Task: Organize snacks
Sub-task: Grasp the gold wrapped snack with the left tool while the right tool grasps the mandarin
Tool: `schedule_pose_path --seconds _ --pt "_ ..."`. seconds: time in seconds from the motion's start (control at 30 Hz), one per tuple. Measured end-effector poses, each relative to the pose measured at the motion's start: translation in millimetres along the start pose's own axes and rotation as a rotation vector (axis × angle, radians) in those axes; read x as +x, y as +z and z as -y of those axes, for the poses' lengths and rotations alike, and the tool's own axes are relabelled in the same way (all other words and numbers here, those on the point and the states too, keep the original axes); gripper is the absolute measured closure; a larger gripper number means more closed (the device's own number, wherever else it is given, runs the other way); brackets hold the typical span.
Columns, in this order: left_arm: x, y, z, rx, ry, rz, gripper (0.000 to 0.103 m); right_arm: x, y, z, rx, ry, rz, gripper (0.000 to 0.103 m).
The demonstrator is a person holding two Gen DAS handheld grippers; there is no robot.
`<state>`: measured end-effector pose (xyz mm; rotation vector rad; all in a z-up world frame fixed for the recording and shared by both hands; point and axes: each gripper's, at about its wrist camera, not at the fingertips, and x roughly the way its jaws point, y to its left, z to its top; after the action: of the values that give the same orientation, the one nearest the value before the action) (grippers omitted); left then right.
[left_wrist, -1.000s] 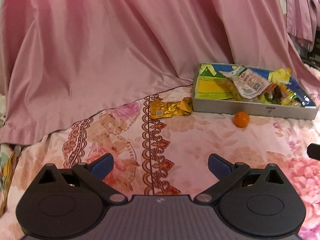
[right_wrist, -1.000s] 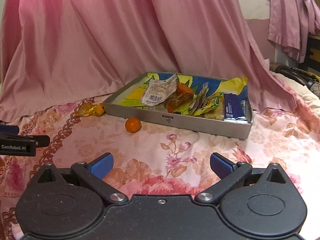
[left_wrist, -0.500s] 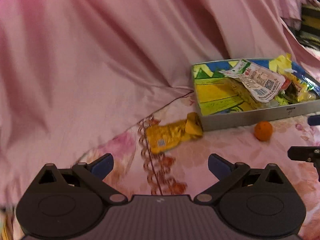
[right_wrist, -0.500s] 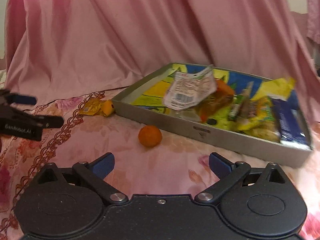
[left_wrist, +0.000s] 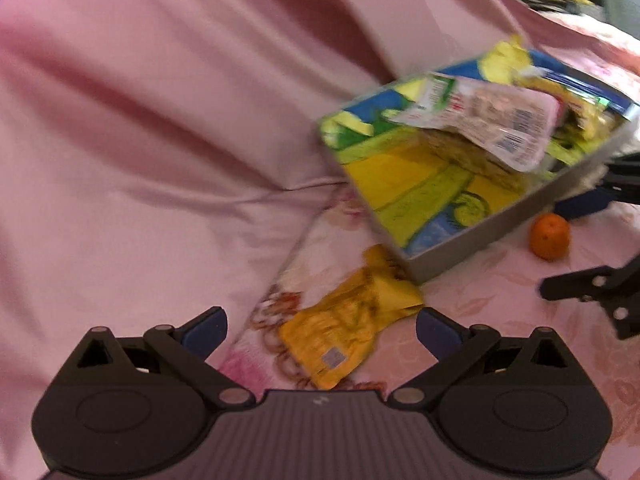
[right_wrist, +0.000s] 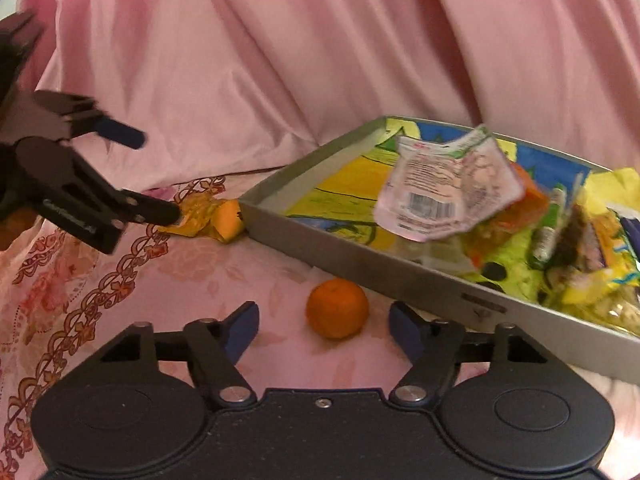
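Beside the near wall of the snack tray (right_wrist: 404, 280), on the bed's floral cover, the orange (right_wrist: 337, 308) is framed between the closing jaws of the right tool (right_wrist: 323, 328), untouched. The yellow wrapper (left_wrist: 348, 320) lies lengthwise before the left tool (left_wrist: 322, 328), spread wide and empty.

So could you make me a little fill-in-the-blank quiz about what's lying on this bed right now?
1. The small round fruit between the right gripper's closing fingers is coloured ____.
2. The yellow wrapper lies ____ the tray, on the bedspread.
3. The white packet with a barcode lies ____ the tray.
4. Draped behind the tray is a ____ cloth.

Missing words: orange; outside; inside; pink
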<state>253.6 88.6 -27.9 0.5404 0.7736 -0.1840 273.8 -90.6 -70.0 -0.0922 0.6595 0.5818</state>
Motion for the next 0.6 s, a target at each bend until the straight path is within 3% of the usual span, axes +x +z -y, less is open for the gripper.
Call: schedule_pose_path --seconds 0.2,0.33,0.47,0.6 --pt "31 9 8 0.096 -0.086 -0.015 0.000 4 1 1 -0.030 -0.019 0.000 0.050" --pt "51 9 8 0.137 -0.158 -0.067 0.004 5 2 3 -0.030 -0.024 0.000 0.060" --pt "56 3 -6 0.027 -0.258 -0.111 0.022 3 2 2 -0.026 -0.025 -0.006 0.067" --pt "50 -3 -7 -0.035 -0.282 -0.155 0.027 0 0 1 -0.025 -0.024 -0.010 0.067"
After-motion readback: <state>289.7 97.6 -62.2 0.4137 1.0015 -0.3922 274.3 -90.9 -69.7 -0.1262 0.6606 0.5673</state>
